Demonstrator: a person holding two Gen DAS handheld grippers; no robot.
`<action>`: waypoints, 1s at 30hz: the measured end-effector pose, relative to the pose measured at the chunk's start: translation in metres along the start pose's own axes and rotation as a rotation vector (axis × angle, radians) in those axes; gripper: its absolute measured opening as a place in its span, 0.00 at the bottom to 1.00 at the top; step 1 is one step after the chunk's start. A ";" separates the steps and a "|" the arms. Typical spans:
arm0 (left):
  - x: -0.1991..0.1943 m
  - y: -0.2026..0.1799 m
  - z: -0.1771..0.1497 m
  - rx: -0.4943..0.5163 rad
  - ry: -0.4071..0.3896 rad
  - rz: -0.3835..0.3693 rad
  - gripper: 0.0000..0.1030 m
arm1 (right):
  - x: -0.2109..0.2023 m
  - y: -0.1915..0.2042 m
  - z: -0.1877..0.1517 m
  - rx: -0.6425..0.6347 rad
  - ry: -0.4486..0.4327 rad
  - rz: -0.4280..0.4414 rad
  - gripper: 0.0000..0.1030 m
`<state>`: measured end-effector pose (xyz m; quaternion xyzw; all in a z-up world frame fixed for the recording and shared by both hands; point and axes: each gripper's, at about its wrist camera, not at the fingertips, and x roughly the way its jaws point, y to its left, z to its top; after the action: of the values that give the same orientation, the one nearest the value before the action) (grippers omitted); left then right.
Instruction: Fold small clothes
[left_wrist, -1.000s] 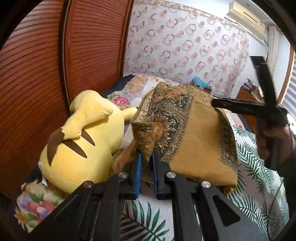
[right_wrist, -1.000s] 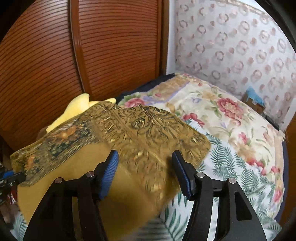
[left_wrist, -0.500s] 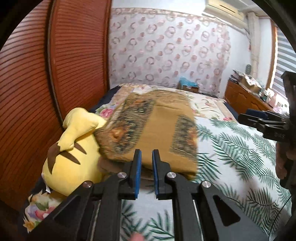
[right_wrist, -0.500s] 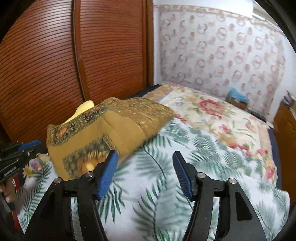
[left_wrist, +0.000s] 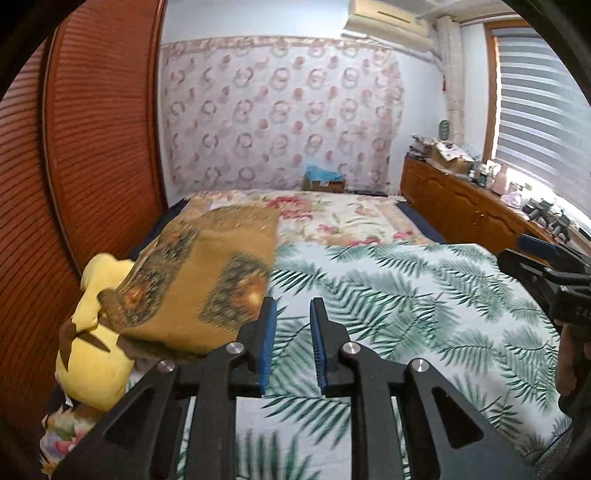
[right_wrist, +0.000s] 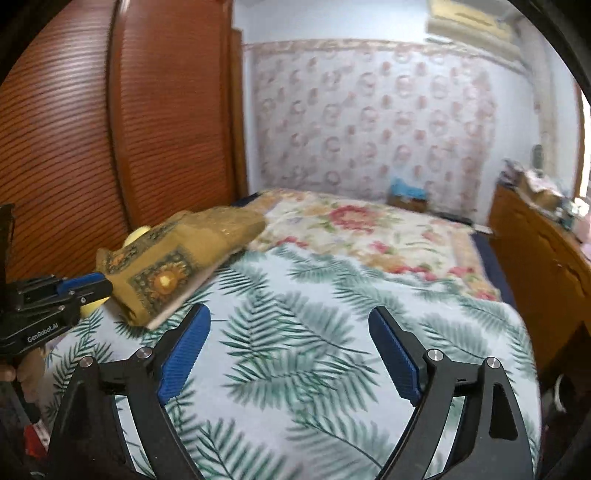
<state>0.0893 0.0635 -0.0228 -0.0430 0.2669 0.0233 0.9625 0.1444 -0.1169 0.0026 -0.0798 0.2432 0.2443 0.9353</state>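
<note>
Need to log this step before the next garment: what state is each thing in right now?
Mustard patterned cloth: folded, lying partly on the plush toy, free of both grippers.
Yellow plush toy: lying at the bed's edge, partly covered by the cloth.
Left gripper: jaws just opening, narrow gap, nothing between them.
Right gripper: jaws just opening, wide, empty.
Window blind: lowered.

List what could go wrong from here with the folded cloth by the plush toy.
1. The folded mustard cloth rests partly on the yellow plush toy, not flat on the palm-leaf bedspread; it may slump or unfold.
2. The left gripper, whose jaws have just been opening with nothing between them, is close beside the cloth's edge and could snag it.
3. The cloth sits by the bed's side and might slide off.
</note>
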 end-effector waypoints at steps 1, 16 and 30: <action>-0.003 -0.006 0.003 0.005 -0.009 -0.010 0.17 | -0.008 -0.005 -0.002 0.009 -0.010 -0.020 0.87; -0.037 -0.047 0.035 0.052 -0.092 -0.022 0.18 | -0.091 -0.047 -0.011 0.118 -0.138 -0.157 0.87; -0.043 -0.043 0.032 0.050 -0.103 -0.006 0.19 | -0.094 -0.046 -0.011 0.113 -0.144 -0.168 0.87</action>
<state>0.0721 0.0227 0.0301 -0.0186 0.2175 0.0160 0.9758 0.0903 -0.1989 0.0409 -0.0292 0.1811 0.1561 0.9706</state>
